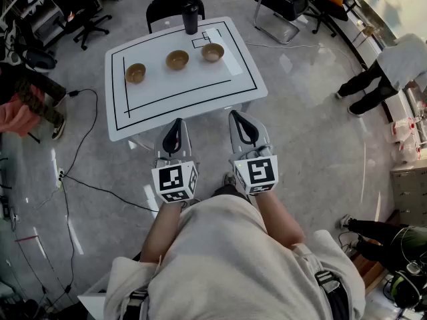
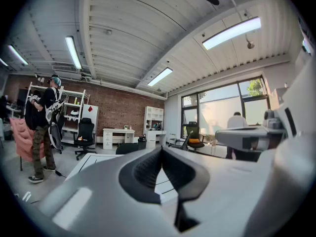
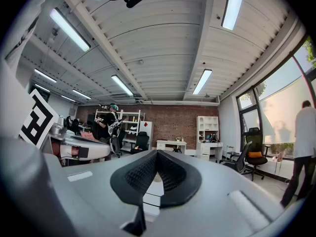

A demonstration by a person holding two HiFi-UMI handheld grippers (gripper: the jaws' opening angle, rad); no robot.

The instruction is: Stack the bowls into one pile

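You hold the left gripper (image 1: 176,122) and right gripper (image 1: 239,114) side by side short of the worktop (image 1: 180,93), both jaws closed tip to tip on nothing. On it the left bowl (image 1: 135,73), middle bowl (image 1: 177,60) and right bowl (image 1: 213,52) sit apart in a row, a dark tumbler (image 1: 191,17) behind them.

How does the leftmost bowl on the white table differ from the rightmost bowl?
The leftmost bowl stands near the left edge of the table, while the rightmost bowl stands farther back, close to the dark cup. The leftmost bowl looks darker inside; the rightmost bowl looks paler. Both are brownish, upright and alike in size, and each stands alone, not yet stacked.
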